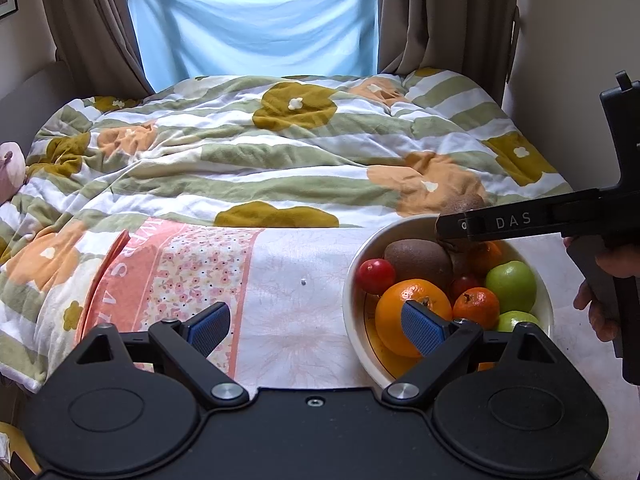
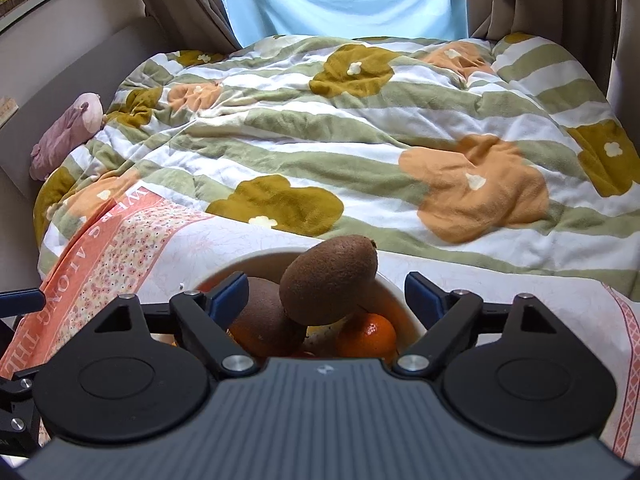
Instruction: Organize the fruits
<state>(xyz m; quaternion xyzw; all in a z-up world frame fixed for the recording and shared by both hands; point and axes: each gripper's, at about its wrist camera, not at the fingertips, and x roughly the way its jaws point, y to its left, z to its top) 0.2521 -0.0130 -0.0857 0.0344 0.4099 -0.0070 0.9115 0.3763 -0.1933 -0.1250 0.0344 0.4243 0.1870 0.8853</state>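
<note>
Kiwi (image 2: pixel 328 280) perches atop piled fruit in bowl (image 1: pixel 360 264); right gripper (image 2: pixel 326 290) jaws spread clear, left gripper (image 1: pixel 316 326) agape, empty. Risk: roll-off.

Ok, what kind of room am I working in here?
Most likely a bedroom. A floral quilt lies rumpled over what looks like a bed, curtains hang at the window behind it, and a soft toy lies at the side. The fruit bowl sits on a patterned cloth.
</note>
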